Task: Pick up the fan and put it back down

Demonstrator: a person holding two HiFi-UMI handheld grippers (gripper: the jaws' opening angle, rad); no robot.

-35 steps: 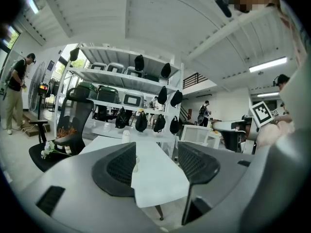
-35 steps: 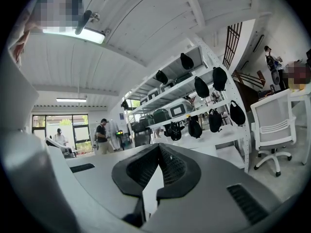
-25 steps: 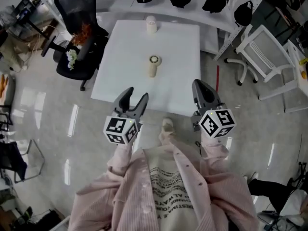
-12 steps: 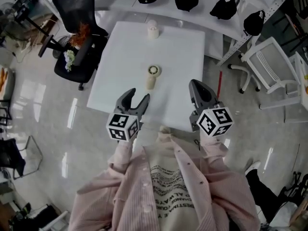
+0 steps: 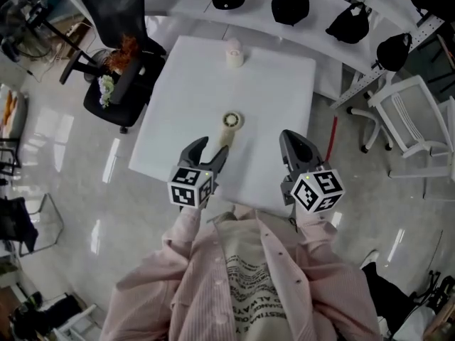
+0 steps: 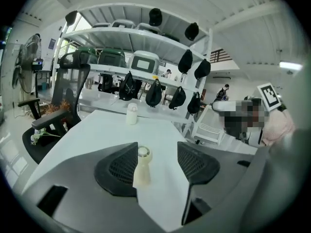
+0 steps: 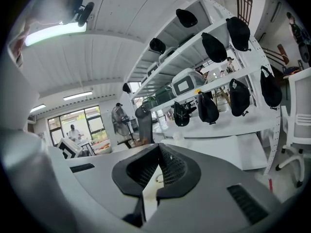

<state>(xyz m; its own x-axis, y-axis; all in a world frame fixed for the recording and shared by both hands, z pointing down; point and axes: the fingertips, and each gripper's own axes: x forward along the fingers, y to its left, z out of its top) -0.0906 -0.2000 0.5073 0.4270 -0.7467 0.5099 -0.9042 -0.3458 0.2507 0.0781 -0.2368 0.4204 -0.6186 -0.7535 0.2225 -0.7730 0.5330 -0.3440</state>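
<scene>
The left gripper (image 5: pixel 210 148) has its jaws apart and holds nothing. In the left gripper view (image 6: pixel 158 152) the handheld fan (image 6: pixel 141 165) shows in the gap between the jaws, beyond them and untouched. The right gripper (image 5: pixel 290 139) has its jaws together at the tips with nothing between them, as the right gripper view (image 7: pixel 157 149) confirms. It rests at 3 o'clock of the left one.

The fan (image 5: pixel 229 125) stands upright on the white table (image 5: pixel 277 84), near the left gripper at its 1 o'clock. A small white container (image 5: pixel 233 52) sits at 12 o'clock, near the table's far edge.

Step in hand: approach. The fan is not yet grasped.

Next move, by judgement: advance the left gripper toward 1 o'clock until the jaws straddle the fan's tapered body below the round head, then close. The base looks narrow, so a glancing touch may tip it.

Writing: no brand or label shows on the fan. The marker cubes (image 5: pixel 190 188) carry square patterns only. The sweatshirt (image 5: pixel 250 275) bears lines of print, inverted and probably too small to read reliably.
</scene>
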